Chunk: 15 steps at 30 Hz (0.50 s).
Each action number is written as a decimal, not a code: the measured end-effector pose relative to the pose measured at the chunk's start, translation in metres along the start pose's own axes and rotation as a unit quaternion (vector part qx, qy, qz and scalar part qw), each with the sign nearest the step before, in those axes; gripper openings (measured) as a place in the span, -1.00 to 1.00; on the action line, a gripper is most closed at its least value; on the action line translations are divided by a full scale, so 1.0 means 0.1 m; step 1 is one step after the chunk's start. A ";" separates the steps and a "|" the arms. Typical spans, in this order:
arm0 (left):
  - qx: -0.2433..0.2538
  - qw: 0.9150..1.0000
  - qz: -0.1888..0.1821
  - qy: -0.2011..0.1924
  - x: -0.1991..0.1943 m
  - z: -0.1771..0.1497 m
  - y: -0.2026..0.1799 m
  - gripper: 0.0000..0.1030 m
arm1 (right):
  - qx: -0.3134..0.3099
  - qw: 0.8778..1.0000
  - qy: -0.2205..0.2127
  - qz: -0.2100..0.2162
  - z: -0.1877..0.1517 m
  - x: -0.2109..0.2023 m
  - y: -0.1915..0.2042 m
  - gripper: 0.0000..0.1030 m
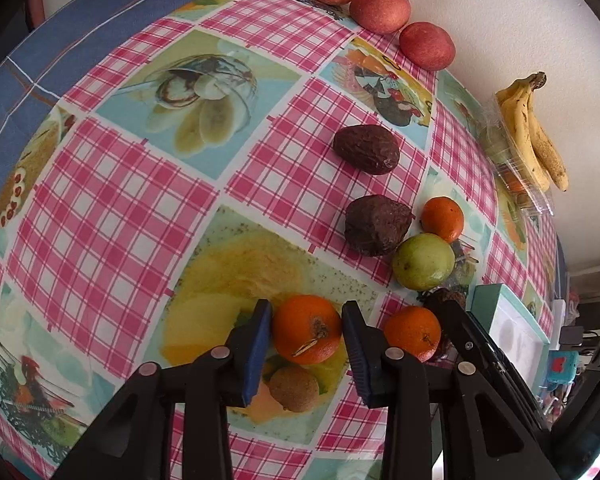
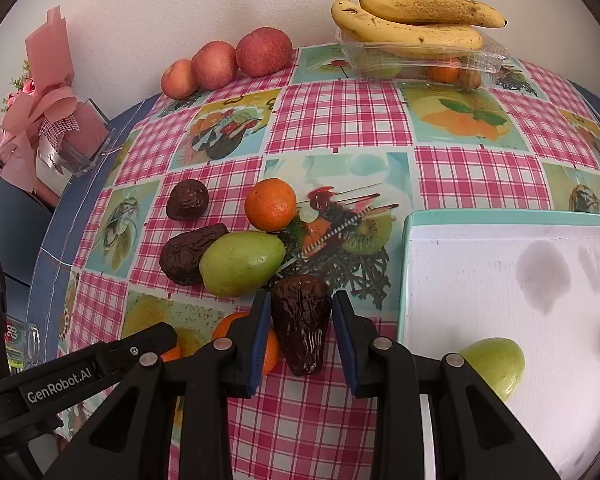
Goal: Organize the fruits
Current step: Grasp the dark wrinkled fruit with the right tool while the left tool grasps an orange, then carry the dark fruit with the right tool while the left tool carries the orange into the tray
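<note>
In the left wrist view my left gripper (image 1: 306,346) is shut on an orange (image 1: 306,328), with both blue pads against its sides. A second orange (image 1: 412,332) lies just to its right. In the right wrist view my right gripper (image 2: 300,334) straddles a dark wrinkled fruit (image 2: 300,320) that lies on the tablecloth. Its jaws stand open with a thin gap on each side. A white tray with a teal rim (image 2: 407,264) sits to the right and holds a green fruit (image 2: 496,364).
Another green fruit (image 2: 242,262), two more dark wrinkled fruits (image 2: 188,200) and an orange (image 2: 270,204) lie mid-table. Three red apples (image 2: 264,50) line the wall. Bananas (image 2: 408,20) rest on a clear plastic box (image 2: 484,58). A pink bouquet (image 2: 48,100) stands at the far left.
</note>
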State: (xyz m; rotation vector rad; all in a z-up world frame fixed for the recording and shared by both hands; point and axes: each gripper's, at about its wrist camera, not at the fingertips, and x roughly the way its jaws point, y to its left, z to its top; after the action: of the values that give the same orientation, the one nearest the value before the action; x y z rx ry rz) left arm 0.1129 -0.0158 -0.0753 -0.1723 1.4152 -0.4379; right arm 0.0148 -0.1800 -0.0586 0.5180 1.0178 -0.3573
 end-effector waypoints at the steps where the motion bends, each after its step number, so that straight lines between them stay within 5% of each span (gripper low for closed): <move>1: -0.003 1.000 -0.005 0.001 0.00 0.00 0.01 -0.26 | 0.000 1.000 -0.002 0.000 0.00 -0.01 0.00 -0.36; 15: 0.012 0.996 -0.043 -0.074 -0.50 0.08 -0.12 -0.27 | -0.001 0.998 -0.069 0.000 0.14 -0.52 0.00 -0.37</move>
State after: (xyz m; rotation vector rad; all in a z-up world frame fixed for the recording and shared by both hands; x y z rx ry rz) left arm 0.1139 -0.0084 -0.0241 -0.2434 1.2594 -0.5030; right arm -0.0005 -0.1856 -0.0076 0.4852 0.8848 -0.3865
